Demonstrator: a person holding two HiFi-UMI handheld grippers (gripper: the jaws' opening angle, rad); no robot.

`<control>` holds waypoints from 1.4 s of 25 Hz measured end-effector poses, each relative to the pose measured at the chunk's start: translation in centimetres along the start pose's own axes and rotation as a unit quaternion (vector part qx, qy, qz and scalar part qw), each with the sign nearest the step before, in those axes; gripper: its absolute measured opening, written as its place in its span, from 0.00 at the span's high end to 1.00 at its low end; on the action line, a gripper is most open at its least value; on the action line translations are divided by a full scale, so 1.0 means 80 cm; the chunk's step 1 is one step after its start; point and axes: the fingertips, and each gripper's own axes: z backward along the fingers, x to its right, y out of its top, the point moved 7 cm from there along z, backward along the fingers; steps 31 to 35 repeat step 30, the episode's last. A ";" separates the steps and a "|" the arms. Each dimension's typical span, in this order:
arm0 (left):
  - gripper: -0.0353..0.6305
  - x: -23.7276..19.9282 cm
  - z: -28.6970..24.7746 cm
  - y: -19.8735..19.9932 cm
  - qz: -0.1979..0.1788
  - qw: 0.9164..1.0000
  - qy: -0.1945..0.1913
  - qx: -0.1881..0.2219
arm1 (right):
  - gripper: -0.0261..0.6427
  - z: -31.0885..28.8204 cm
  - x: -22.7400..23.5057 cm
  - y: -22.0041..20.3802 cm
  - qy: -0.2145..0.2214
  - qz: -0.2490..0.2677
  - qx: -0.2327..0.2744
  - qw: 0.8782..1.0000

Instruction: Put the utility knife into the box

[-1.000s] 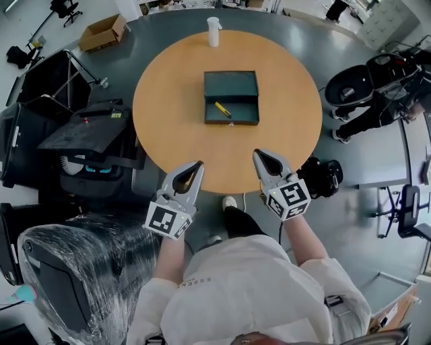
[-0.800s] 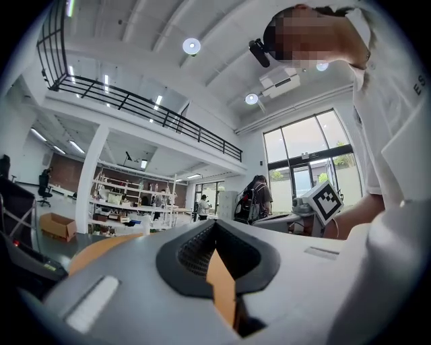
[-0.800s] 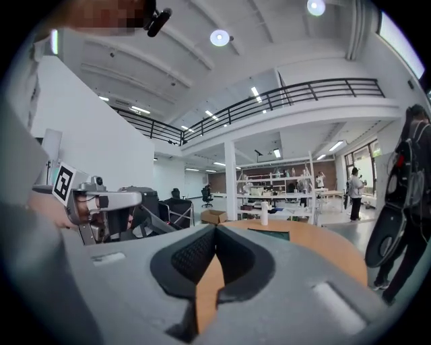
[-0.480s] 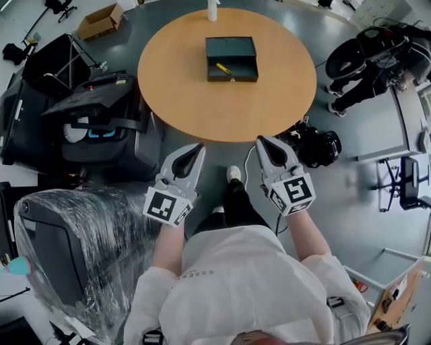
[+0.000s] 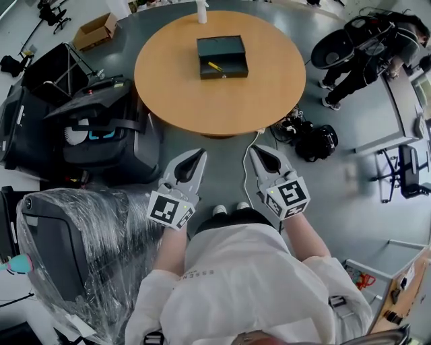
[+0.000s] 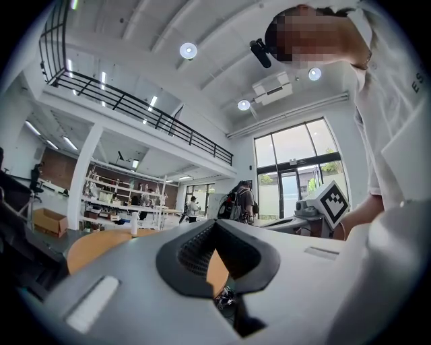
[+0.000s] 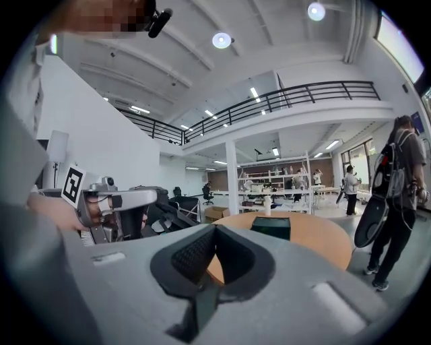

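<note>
The dark green box lies open on the round wooden table, far ahead of me. A yellow utility knife lies inside its front half. Both grippers hang over the grey floor, well short of the table's near edge. My left gripper is shut and holds nothing. My right gripper is also shut and empty. In the right gripper view the box shows past the closed right gripper on the table. The left gripper view has the closed left gripper and only a slice of the table.
A white bottle stands at the table's far edge. Black equipment cases and a plastic-wrapped chair crowd the left. A black bag with a white cable lies by the table's right. A person stands at the far right.
The table and box have slid farther up the head view and shrunk as I back away. Both grippers stay shut and empty, now over the floor instead of the table's edge.
</note>
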 end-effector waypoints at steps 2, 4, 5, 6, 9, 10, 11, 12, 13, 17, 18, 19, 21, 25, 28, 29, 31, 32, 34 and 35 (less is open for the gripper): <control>0.92 0.004 -0.003 0.004 -0.002 1.000 0.004 0.003 | 0.97 0.004 0.003 0.002 0.003 -0.003 0.000 1.000; 0.92 0.009 -0.008 0.007 -0.002 1.000 0.007 0.005 | 0.97 0.007 0.007 0.005 0.006 0.000 0.000 1.000; 0.92 0.011 -0.010 0.007 -0.003 1.000 0.007 0.006 | 0.97 0.008 0.009 0.006 0.007 0.005 -0.001 1.000; 0.92 0.013 -0.012 0.007 -0.004 1.000 0.008 0.007 | 0.97 0.009 0.012 0.007 0.007 0.010 -0.003 1.000; 0.92 0.020 -0.019 0.007 -0.017 1.000 0.014 0.003 | 0.97 0.012 0.021 0.008 0.007 0.005 -0.010 1.000; 0.92 0.024 -0.021 0.008 -0.024 1.000 0.013 0.001 | 0.97 0.013 0.024 0.009 0.008 0.001 -0.010 1.000; 0.92 0.026 -0.023 0.009 -0.030 0.999 0.012 0.000 | 0.97 0.014 0.027 0.010 0.008 -0.001 -0.009 1.000; 0.92 0.027 -0.025 0.010 -0.032 0.999 0.012 0.000 | 0.97 0.015 0.030 0.012 0.008 0.000 -0.008 1.000; 0.92 0.028 -0.026 0.011 -0.032 0.999 0.013 0.000 | 0.97 0.014 0.032 0.013 0.008 0.001 -0.006 1.000; 0.92 0.028 -0.031 0.013 -0.028 0.999 0.018 0.000 | 0.97 0.014 0.038 0.017 0.011 0.007 -0.003 1.000; 0.92 0.028 -0.032 0.014 -0.028 0.999 0.018 0.000 | 0.97 0.014 0.039 0.018 0.011 0.008 -0.003 1.000; 0.92 0.028 -0.033 0.014 -0.028 0.999 0.018 0.000 | 0.97 0.014 0.041 0.019 0.011 0.009 -0.003 1.000; 0.92 0.028 -0.035 0.014 -0.028 0.999 0.017 -0.001 | 0.97 0.013 0.042 0.020 0.011 0.010 -0.003 1.000; 0.92 0.027 -0.035 0.011 -0.025 0.999 0.018 -0.005 | 0.97 0.012 0.041 0.019 0.015 0.008 -0.004 1.000; 0.92 0.025 -0.036 0.006 -0.025 1.000 0.018 -0.007 | 0.97 0.010 0.040 0.016 0.018 0.005 -0.007 1.000; 0.92 0.024 -0.036 0.003 -0.025 1.000 0.018 -0.008 | 0.97 0.009 0.039 0.015 0.019 0.005 -0.007 1.000; 0.92 0.024 -0.036 0.001 -0.025 0.999 0.018 -0.008 | 0.97 0.009 0.039 0.014 0.019 0.004 -0.008 1.000; 0.92 0.024 -0.036 0.001 -0.025 0.999 0.018 -0.008 | 0.97 0.009 0.039 0.014 0.019 0.004 -0.008 1.000; 0.92 0.024 -0.036 0.001 -0.025 0.999 0.018 -0.008 | 0.97 0.009 0.039 0.014 0.019 0.004 -0.008 1.000; 0.92 0.024 -0.036 0.001 -0.025 0.999 0.018 -0.008 | 0.97 0.009 0.039 0.014 0.019 0.004 -0.008 1.000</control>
